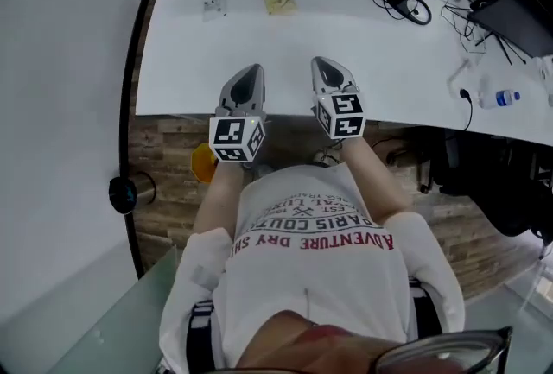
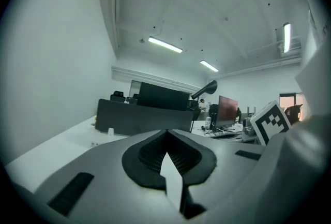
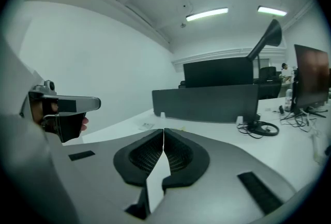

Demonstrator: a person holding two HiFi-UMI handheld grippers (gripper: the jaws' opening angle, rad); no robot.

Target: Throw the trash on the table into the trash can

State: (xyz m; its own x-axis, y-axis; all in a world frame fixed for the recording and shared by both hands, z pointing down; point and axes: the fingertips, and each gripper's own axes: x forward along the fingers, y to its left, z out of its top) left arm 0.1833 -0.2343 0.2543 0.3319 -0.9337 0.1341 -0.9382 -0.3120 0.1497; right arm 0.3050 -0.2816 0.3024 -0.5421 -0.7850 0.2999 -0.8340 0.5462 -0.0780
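Start of the job, nothing grabbed: left gripper point(image 1: 251, 75) and right gripper point(image 1: 324, 66) hover at the table point(image 1: 389, 53) edge, jaws closed, empty (wad point(image 1: 279, 3) lies far across the table). Next: reach, open.

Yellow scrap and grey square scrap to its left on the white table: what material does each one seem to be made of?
Yellow scrap: probably paper or tissue, with a matte look, creases and an irregular crumpled outline. Grey square scrap: perhaps a thin plastic or foil wrapper. It lies flat and is pale with dark marks, but it is too small to be sure.
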